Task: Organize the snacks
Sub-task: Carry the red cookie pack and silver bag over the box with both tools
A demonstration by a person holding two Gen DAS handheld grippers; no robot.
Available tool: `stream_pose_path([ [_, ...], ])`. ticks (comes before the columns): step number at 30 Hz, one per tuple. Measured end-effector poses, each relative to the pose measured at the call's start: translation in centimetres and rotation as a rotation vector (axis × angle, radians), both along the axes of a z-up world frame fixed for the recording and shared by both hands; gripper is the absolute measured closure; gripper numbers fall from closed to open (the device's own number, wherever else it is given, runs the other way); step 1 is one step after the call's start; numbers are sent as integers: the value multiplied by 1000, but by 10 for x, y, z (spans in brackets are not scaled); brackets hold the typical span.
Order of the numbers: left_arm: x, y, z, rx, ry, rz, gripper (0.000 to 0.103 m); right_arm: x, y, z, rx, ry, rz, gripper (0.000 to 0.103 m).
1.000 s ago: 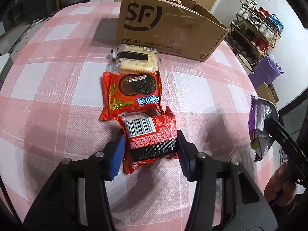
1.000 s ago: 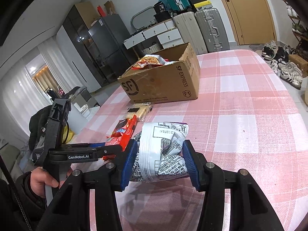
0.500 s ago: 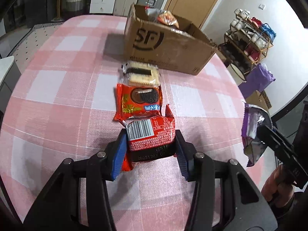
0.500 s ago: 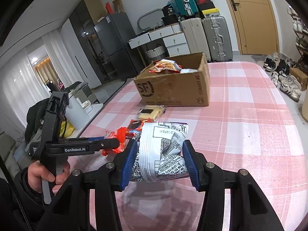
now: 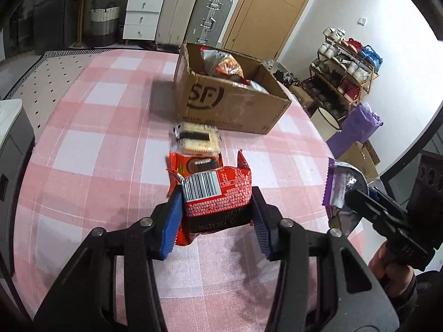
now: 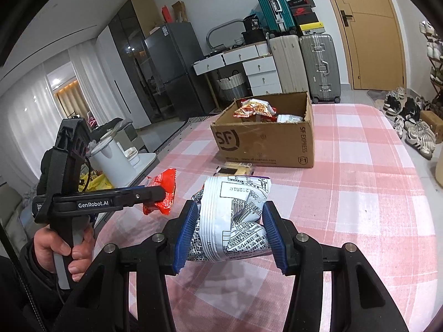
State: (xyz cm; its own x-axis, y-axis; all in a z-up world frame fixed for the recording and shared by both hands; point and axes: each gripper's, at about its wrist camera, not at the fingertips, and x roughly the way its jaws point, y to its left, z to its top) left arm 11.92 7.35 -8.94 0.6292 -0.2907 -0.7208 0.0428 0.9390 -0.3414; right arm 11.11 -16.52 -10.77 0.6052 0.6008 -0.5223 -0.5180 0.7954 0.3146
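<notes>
Snacks sit in both our grippers above a pink-and-white checked table [image 5: 91,144], the largest thing before us. Beyond the table, far past our fingertips, we see a wooden door [image 6: 368,33], a grey fridge [image 6: 174,66], upright suitcases [image 6: 318,66], white drawers [image 5: 138,16] and, out to the right, a shoe rack [image 5: 346,69].

Straight ahead of both sets of fingers stands an open cardboard box [image 5: 229,102] printed with SF. Inside it we see an orange-red snack bag [image 6: 254,108] leaning up and a silvery packet [image 6: 289,118] beside it.

Between the box and our left fingertips lie two packets in a row on the cloth: a clear cracker pack [image 5: 198,138] with a dark band nearest the box, then a red cookie pack [image 5: 193,164] showing a dark round biscuit, partly hidden behind what we hold. Nothing else stands between the fingers and the box.

Our left gripper [image 5: 217,215] has its blue pads pressed on the sides of a red packet [image 5: 218,193], barcode and fine white print facing us, lifted off the table. Our right gripper [image 6: 231,238] squeezes a crumpled white packet [image 6: 235,221] covered in black print, with a purple edge in the left view. A hand [image 6: 63,249] grips the left tool's handle.
</notes>
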Motion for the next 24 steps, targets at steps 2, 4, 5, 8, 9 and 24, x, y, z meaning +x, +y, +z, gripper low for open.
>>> stream_pose_path([
  [2,4,2,6,-4,-9,-1,59,4,1,3,2,-6,2,54],
  [4,9,3,10,-3,-16,6,59,8,2,6,5,-13,5,54],
  [5,13,4,14,-6,-21,7,59,12,2,8,10,-15,6,54],
  [8,24,6,23,0,-36,9,59,26,-1,14,43,-12,12,54],
  [9,30,6,26,0,-37,8,59,30,-1,16,50,-15,13,54],
  [24,115,-13,87,30,-94,-40,59,109,-2,78,3,-100,-26,54],
])
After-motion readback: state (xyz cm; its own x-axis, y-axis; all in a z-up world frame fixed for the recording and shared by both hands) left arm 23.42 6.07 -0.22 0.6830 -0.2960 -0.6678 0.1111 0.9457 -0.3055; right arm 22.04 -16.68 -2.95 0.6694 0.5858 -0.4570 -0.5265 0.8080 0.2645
